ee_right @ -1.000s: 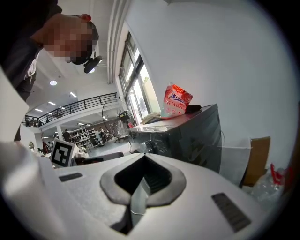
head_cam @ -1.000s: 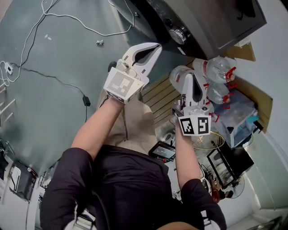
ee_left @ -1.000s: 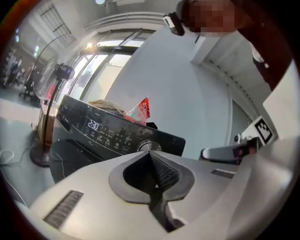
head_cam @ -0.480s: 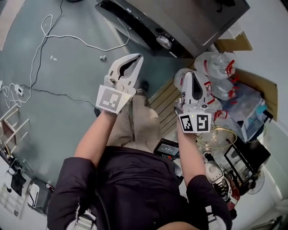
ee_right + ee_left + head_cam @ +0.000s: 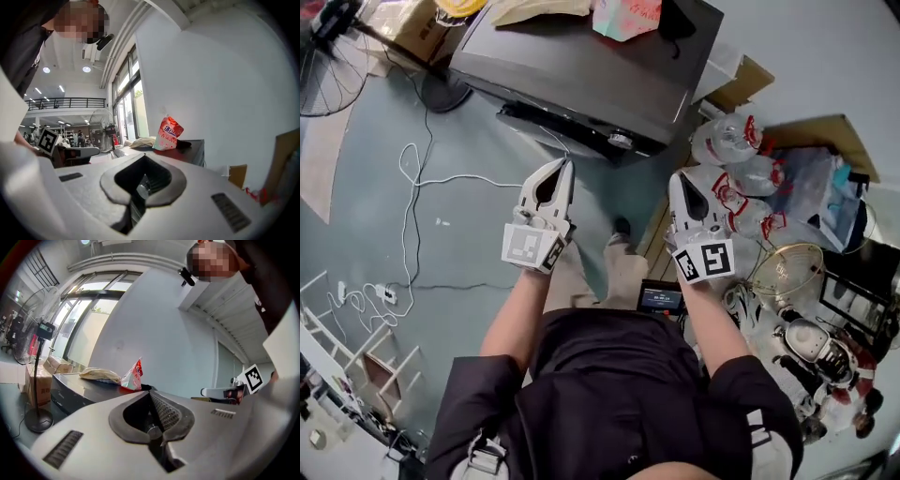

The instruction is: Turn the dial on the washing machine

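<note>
The dial (image 5: pixel 621 141) is sitting on the washing machine (image 5: pixel 581 75) front panel, at twelve o'clock from the person, untouched. The left claw (image 5: pixel 563 169) and right claw (image 5: pixel 681 180) are hanging pinched shut, empty, well short of it. Either will probably need widening to straddle the knob squarely. Bottles (image 5: pixel 731 141) are crowding two o'clock; a cable (image 5: pixel 441 178) is trailing at ten.

Grey floor (image 5: pixel 356 216) carries white cable (image 5: pixel 469 177), fan (image 5: pixel 445 91), washing machine (image 5: pixel 581 66).

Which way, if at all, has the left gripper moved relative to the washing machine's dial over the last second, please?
Yes, slightly: the left gripper has drawn back from the dial, sitting below-left of it. The head camera shifted too.
</note>
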The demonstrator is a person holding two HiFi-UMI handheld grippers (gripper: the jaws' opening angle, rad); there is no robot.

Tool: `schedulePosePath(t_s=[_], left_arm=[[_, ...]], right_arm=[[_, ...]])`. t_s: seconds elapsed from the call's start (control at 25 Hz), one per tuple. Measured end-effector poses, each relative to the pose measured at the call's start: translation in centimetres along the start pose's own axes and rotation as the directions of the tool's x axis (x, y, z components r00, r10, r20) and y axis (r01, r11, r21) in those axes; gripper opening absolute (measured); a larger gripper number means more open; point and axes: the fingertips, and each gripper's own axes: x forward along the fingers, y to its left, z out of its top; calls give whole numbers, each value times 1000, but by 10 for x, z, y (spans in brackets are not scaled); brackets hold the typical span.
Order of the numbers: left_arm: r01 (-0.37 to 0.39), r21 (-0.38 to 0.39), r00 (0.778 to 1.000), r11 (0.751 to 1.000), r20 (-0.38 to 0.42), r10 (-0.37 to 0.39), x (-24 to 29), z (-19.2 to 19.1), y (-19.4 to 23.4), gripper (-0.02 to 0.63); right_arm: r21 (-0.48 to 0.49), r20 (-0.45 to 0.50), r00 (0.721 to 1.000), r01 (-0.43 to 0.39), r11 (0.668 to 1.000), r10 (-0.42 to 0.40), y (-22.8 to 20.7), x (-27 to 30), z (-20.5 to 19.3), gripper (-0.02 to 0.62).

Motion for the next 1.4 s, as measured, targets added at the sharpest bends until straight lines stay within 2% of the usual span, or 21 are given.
schedulePosePath(t_s=[0.28, 0.4, 0.52, 0.68, 0.8, 0.92, 1.2, 1.4], left_arm=[[168, 3, 986, 986, -13, -168, -31, 58, 19, -6], [222, 22, 975, 975, -15, -222, -52, 82, 32, -6], [244, 24, 970, 970, -13, -244, -75, 102, 50, -6], [286, 48, 958, 957, -10, -286, -102, 117, 57, -6], [296, 68, 955, 953, -24, -295, -131, 114, 58, -6], [305, 53, 952, 951, -36, -304, -167, 109, 51, -6], [326, -5, 942, 945, -81, -326, -271, 86, 17, -6], [377, 14, 921, 926, -110, -374, -323, 87, 0, -6]], right_arm=[[1, 74, 981, 181, 984, -180, 55, -17, 46, 2], [-3, 114, 970, 215, 977, -213, 86, -25, 63, 2], [-32, 140, 965, 229, 973, -222, 115, -33, 79, 2], [-75, 166, 956, 258, 963, -243, 137, -58, 92, 2], [-80, 172, 952, 270, 960, -254, 155, -83, 86, 2], [-77, 165, 950, 279, 957, -264, 180, -112, 73, 2], [21, 142, 941, 308, 951, -308, 256, -191, 24, 2], [85, 134, 933, 324, 942, -333, 301, -234, 7, 2]])
